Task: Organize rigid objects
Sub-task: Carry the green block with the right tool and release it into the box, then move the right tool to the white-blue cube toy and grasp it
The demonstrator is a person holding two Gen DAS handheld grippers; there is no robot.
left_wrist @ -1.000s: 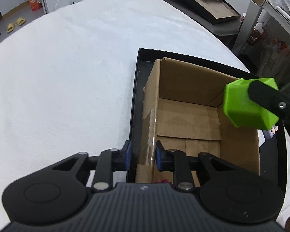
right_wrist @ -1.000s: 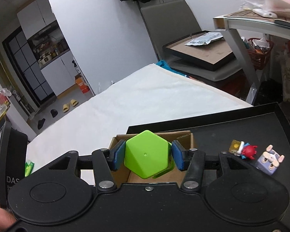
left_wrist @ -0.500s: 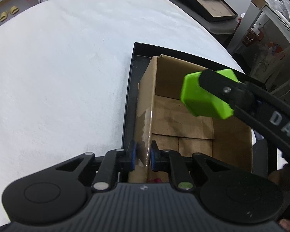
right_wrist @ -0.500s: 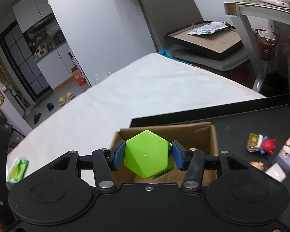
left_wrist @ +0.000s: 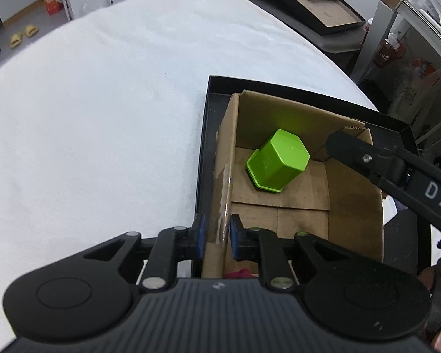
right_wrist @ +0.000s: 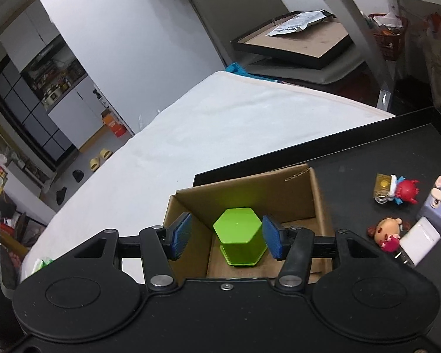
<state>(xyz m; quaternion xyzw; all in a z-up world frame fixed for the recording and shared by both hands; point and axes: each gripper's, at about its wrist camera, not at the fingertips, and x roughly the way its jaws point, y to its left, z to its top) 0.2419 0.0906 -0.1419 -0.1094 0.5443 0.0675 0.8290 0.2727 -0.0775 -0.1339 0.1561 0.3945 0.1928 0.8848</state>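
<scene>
The left gripper (left_wrist: 216, 236) is clamped on the near wall of the cardboard box (left_wrist: 352, 206) at lower centre of its view — apparently to steady the box for loading. The right gripper (right_wrist: 226, 236) has just been opening; its pads stand clear of the green hexagonal container (right_wrist: 238, 236), which rests on the box floor. Small figurines (right_wrist: 397, 189) wait on the black tray (right_wrist: 367, 153) at right.

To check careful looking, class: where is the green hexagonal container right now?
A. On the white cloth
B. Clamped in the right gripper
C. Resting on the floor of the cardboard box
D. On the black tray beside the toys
C: the green hexagonal container sits on the cardboard box floor, clear of the right gripper.
</scene>
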